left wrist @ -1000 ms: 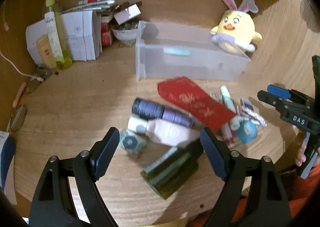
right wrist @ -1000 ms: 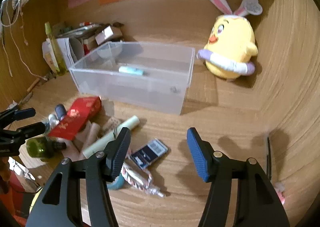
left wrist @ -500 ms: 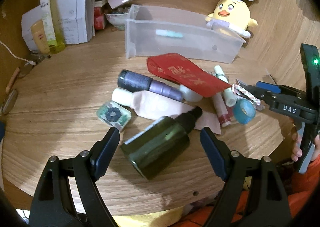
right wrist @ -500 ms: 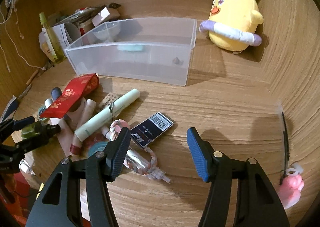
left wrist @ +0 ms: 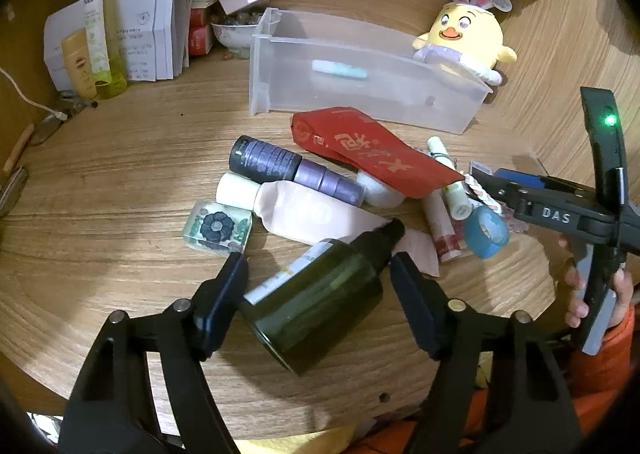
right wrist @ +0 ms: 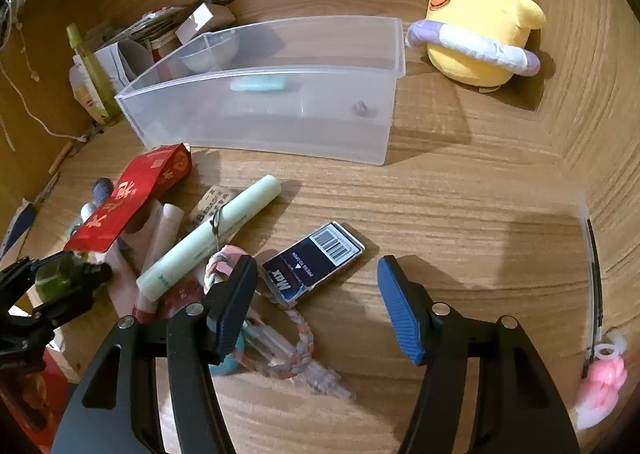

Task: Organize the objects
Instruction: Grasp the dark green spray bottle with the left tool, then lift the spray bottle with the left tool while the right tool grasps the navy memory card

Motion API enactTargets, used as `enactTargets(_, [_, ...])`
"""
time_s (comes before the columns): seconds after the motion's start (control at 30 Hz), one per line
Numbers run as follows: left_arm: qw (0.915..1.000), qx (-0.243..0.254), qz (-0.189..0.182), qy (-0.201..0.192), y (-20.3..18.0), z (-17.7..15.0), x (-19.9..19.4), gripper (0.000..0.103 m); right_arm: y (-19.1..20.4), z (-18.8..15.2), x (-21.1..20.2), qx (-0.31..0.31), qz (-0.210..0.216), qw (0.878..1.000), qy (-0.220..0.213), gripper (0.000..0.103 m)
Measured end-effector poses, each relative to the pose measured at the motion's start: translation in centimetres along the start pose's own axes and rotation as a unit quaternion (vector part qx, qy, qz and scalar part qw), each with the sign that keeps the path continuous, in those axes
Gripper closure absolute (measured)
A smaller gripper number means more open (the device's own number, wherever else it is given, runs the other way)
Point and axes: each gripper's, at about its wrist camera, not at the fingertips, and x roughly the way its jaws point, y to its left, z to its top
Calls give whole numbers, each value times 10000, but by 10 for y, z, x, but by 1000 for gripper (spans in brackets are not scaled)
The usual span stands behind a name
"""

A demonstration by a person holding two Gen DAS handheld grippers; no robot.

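Note:
A dark green bottle (left wrist: pixel 320 294) lies on its side on the wooden desk, between the jaws of my left gripper (left wrist: pixel 320 266). Those jaws are closing; a gap still shows at the right pad. Behind the bottle lie a pink tube (left wrist: pixel 304 210), a purple bottle (left wrist: pixel 288 170), a red envelope (left wrist: pixel 372 150) and a blue tape roll (left wrist: pixel 486 232). My right gripper (right wrist: pixel 316 274) is open, its jaws opening, just short of a dark blue barcoded card (right wrist: pixel 316 254). Beside it lie a mint tube (right wrist: pixel 208 242) and a braided cord (right wrist: pixel 296 354). A clear bin (right wrist: pixel 260 114) holds a small mint item (right wrist: pixel 258 84).
A yellow plush chick (right wrist: pixel 476 14) sits right of the bin. Papers, boxes (left wrist: pixel 140 34) and a yellow-green spray bottle (left wrist: pixel 100 26) crowd the back left corner. A pink trinket (right wrist: pixel 600 386) lies at the far right. A small flowered box (left wrist: pixel 218 226) lies by my left fingertip.
Both grippers have sunk toward the desk. The left one came down around the green bottle and its jaws narrowed. The right one closed in on the dark card.

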Motion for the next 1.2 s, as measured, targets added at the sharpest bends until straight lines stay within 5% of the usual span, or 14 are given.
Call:
enactTargets(0.23, [9999, 134, -43, -7, -4, -4, -1, 49, 1, 3, 3, -44, -155, 9999, -59, 45])
enactTargets(0.3, [9998, 160, -97, 5, -6, -5, -2, 62, 0, 4, 3, -61, -192, 9998, -74, 48])
enactTargets(0.77, [9994, 95, -17, -324, 1, 3, -25, 62, -21, 6, 1, 217, -330, 9992, -56, 51])
enactTargets(1.2, [9965, -58, -92, -831, 8, 39, -40, 62, 2, 12, 13, -249, -459, 9986, 41, 53])
